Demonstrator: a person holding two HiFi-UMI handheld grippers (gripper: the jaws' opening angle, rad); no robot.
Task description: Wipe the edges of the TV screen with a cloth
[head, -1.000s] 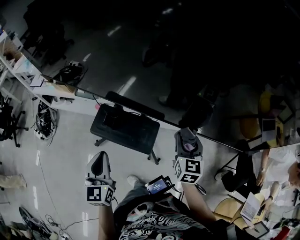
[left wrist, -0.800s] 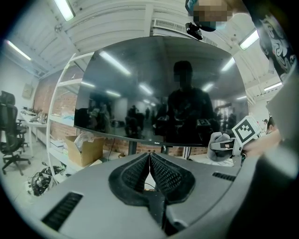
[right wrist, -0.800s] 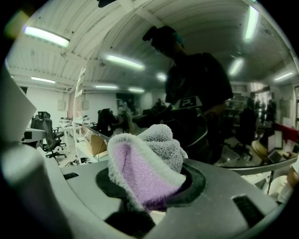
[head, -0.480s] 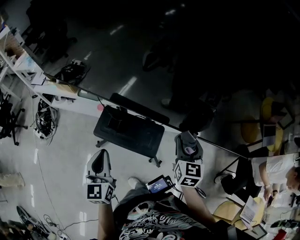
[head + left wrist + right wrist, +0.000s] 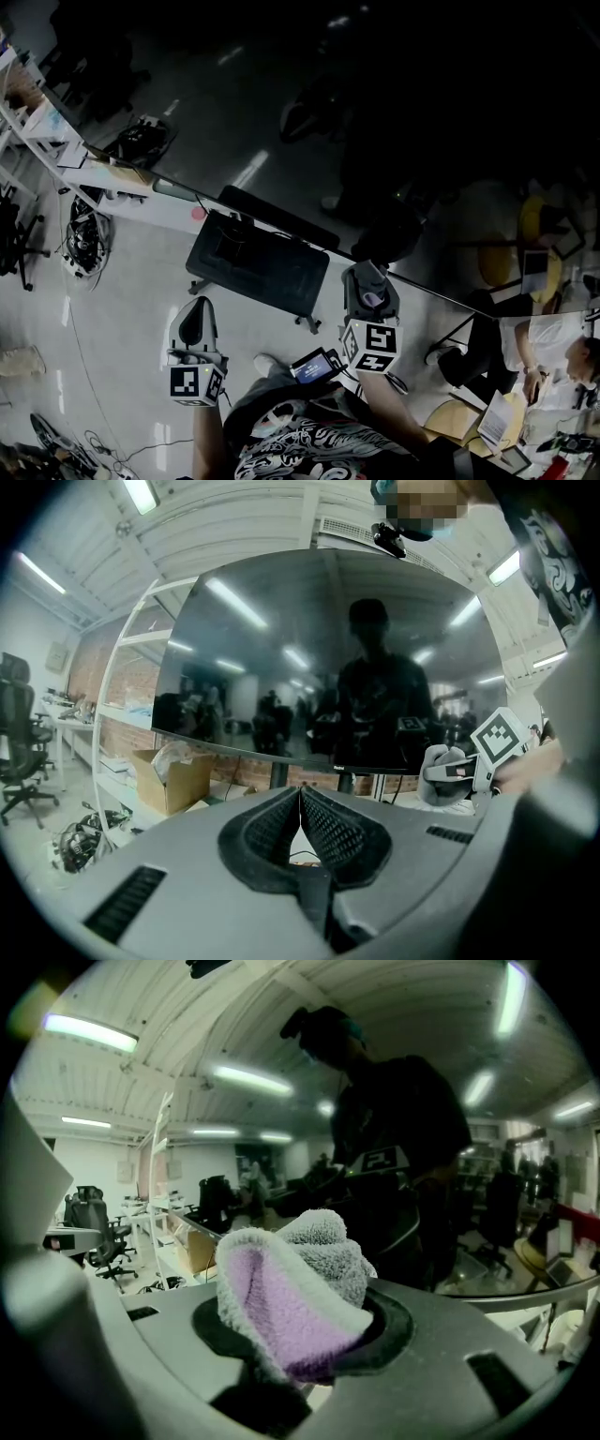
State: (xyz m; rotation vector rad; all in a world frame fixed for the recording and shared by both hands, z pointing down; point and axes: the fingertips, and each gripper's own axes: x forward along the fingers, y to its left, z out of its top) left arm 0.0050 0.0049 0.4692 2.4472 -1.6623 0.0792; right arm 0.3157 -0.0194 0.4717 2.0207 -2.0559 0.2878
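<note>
Head view: looked steeply down on the TV screen [image 5: 412, 141], a broad dark glossy sheet across the far and right side, with the lower edge slanting from far left to near right above a black stand base [image 5: 258, 262] on the pale floor [image 5: 122, 281]. Found the right claw [image 5: 368, 281] just below that lower edge, near the middle, with the cloth [image 5: 373, 298] bunched at the tip; could not tell contact with the edge from there. Found the left claw [image 5: 195, 323] further left and nearer, apart from the screen. Left gripper view: showed the ribbed pads [image 5: 333, 832] pressed together on nothing, aimed at the screen's lower half; caught the right claw and the grey bundle at the right, just under the bottom bezel, and a cardboard box [image 5: 173, 775] at the left beneath the screen. Right gripper view: showed the right claw clamped on the cloth, a fluffy grey-and-lilac fold bulging past the tips, with the screen close ahead and a dark reflection of the person in it. Judged the cloth light, soft and easily squashed, so best gripped by the bunch as here, with plush left beyond the hard tips. Judged the panel glossy, fragile and perhaps free to rock on the stand, so fit only for light pressure along the bezel.
</note>
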